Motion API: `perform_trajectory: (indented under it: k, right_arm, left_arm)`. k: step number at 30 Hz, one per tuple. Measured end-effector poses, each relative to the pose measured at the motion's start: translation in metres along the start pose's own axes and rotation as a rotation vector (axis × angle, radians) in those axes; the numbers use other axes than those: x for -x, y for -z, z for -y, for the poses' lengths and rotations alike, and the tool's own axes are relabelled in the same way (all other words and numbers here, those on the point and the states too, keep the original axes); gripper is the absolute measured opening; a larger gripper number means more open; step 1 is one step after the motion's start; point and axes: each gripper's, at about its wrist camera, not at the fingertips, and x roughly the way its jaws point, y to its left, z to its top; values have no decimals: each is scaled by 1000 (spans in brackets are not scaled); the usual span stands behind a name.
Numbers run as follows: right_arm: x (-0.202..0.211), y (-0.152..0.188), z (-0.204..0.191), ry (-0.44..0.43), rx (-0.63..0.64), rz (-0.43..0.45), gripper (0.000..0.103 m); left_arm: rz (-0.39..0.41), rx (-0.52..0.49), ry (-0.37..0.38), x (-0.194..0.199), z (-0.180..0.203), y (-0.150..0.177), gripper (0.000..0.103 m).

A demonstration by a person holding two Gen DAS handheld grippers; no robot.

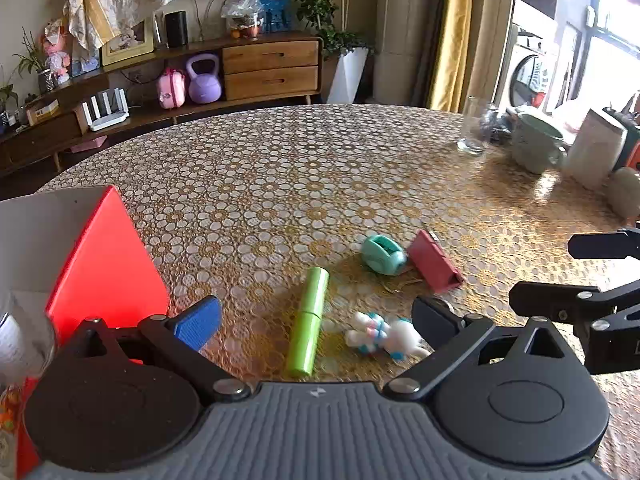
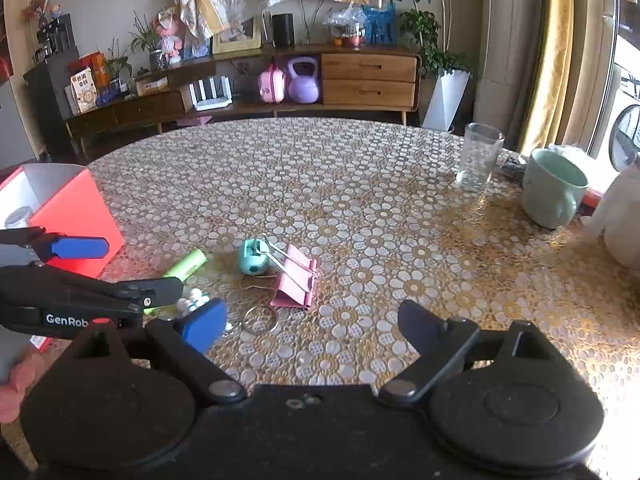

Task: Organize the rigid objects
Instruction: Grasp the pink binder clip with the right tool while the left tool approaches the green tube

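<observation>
Both my grippers, left point(image 1: 316, 320) and right point(image 2: 312, 320), gape wide and hold nothing. Green tube point(image 1: 308, 322), bunny toy point(image 1: 382, 336), teal dispenser point(image 2: 253, 258), pink clip point(image 2: 295, 280) and key ring point(image 2: 260, 320) cluster near the table's point(image 2: 360, 168) near edge. Red box point(image 1: 104, 264) stands left; glass point(image 2: 478, 156) and mug point(image 2: 554, 188) at right edge.

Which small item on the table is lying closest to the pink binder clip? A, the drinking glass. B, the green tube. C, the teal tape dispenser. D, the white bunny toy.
C: the teal tape dispenser sits right against the pink binder clip, whose wire handles reach over it; the other items lie farther off.
</observation>
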Motion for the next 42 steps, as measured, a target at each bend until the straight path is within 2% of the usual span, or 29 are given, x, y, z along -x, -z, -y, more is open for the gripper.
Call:
perform_trajectory:
  k: [2, 7, 9, 11, 14, 20, 23, 25, 27, 29, 32, 42]
  right_arm:
    - [-10, -2, 0, 5, -5, -16, 77]
    - [-31, -4, -1, 13, -11, -31, 73]
    - [-39, -5, -2, 19, -14, -38, 69]
    - [-46, -6, -3, 17, -20, -47, 66]
    - [-56, -7, -5, 20, -30, -53, 58]
    - [-69, -8, -11, 37, -32, -58, 51]
    - [-73, -8, -14, 50, -26, -50, 50]
    - [-74, -8, -16, 45, -27, -48, 44]
    - [-74, -9, -20, 42, -18, -48, 37]
    - [-73, -9, -25, 43, 0, -46, 31]
    - [-72, -9, -26, 53, -2, -41, 31]
    - [-54, -10, -17, 42, -52, -35, 31]
  left_arm:
    - [-6, 0, -10, -9, -1, -2, 101]
    - [-21, 3, -29, -25, -3, -4, 99]
    - [-35, 5, -27, -32, -4, -4, 87]
    - [-48, 12, -29, -37, -6, -3, 83]
    - [-50, 24, -31, -40, -9, -2, 72]
    - [-53, 29, -23, -44, -13, 3, 58]
    - [-42, 18, -25, -43, -12, 5, 56]
    - [-36, 13, -34, -43, -13, 5, 51]
    - [-30, 9, -29, -42, -14, 6, 35]
    - [-28, 2, -24, -40, -14, 6, 29]
    - [-25, -16, -15, -40, -11, 6, 16]
    - [-28, 5, -6, -31, -12, 2, 16]
